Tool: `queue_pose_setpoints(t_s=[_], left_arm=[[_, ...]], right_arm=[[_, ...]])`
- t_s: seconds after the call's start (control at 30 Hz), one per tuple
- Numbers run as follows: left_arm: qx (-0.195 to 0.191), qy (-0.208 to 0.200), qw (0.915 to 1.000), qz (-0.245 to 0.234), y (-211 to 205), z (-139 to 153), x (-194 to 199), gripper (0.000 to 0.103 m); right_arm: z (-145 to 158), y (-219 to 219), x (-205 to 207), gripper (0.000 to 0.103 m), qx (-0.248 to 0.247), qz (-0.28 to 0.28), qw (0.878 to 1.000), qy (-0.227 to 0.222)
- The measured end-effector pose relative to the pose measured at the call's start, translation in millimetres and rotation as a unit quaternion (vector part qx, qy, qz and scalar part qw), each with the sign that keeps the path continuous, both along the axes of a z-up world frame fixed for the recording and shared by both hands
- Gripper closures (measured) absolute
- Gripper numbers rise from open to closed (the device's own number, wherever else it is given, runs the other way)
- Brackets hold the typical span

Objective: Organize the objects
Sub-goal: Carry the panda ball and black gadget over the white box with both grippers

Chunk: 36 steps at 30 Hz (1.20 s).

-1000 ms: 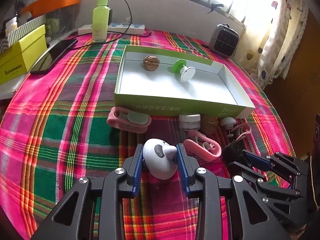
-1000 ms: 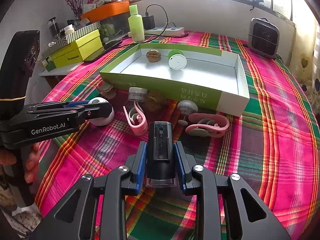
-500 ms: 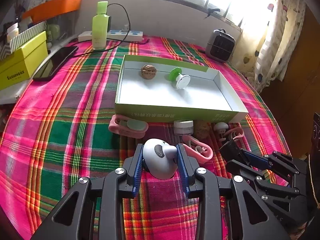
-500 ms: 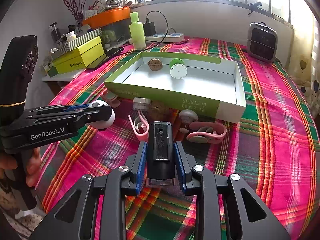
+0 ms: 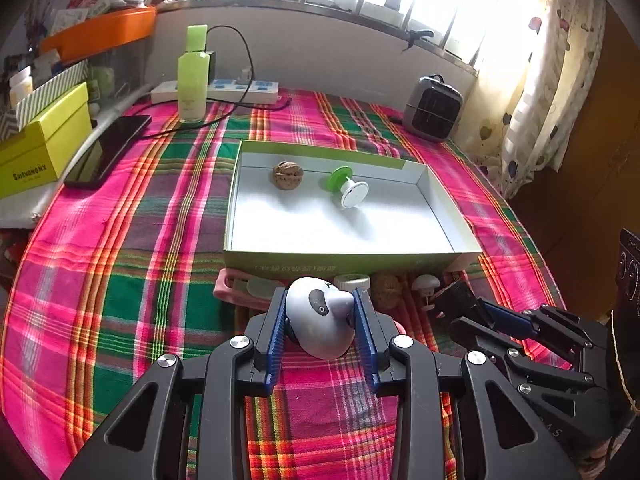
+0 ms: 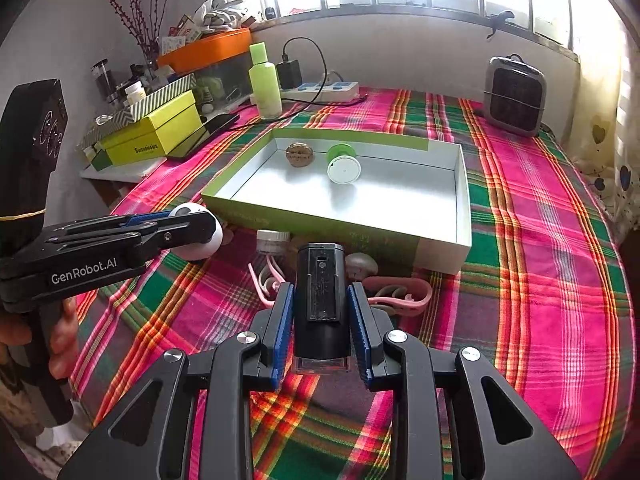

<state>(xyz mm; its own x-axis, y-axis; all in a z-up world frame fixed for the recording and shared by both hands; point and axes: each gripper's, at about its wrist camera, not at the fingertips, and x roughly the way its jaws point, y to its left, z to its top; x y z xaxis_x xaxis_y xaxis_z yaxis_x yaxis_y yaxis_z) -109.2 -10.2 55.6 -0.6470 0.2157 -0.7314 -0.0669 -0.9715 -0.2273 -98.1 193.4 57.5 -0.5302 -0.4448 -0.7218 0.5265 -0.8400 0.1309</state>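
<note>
Landmark for all positions: the open green box (image 5: 352,258), lying on the plaid-covered surface (image 5: 120,240).

Left tool (image 5: 320,316): pads pressed on either side of a white rounded panda-faced object (image 5: 320,320), which is pinched between them just in front of the box's near wall. In the right wrist view it appears clear of the cloth, beside the box's near left corner.

Right tool (image 6: 320,312): pinching a black rectangular device (image 6: 320,300), held upright in front of the near wall and toward its middle.

Inside the box, against the far wall: a walnut (image 5: 287,175) and a green-and-white spool (image 5: 347,190), near each other but apart. The rest of the box floor is bare.

Still outside, along the near wall: a small white-capped jar (image 6: 273,241), a second walnut (image 5: 386,289), a small mushroom-shaped piece (image 5: 426,284) and two pink clips (image 6: 400,294) (image 5: 244,290).

Assessment: the step in hand is carrying both pinched items into the box. Recommended practice:
- Bring each item over the near wall with clearance, so that the light cardboard is not struck or pushed.
- Set down on bare floor, away from the walnut and spool, both of which could roll.
- Lower the round panda piece until it touches before spreading the pads; it may roll if dropped.
- Keep the two tools apart over the box, or deposit one at a time.
</note>
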Motion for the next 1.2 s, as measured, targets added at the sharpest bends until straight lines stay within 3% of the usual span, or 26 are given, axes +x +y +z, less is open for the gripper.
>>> queue_pose_setpoints(t_s=[0.53,1.2], left_arm=[[0.01,0.001,1.0,-0.002,-1.3,7.5,-47.1,0.073],[0.01,-0.026,0.9996,-0.005,0.2,-10.9,-118.6,0.073]], right_arm=[[12.0,2.5,-44.4,0.074,-0.006,-0.027,1.0,-0.004],[4.0,-13.0,-127.6,0.074,0.009,-0.048,0.998,-0.027]])
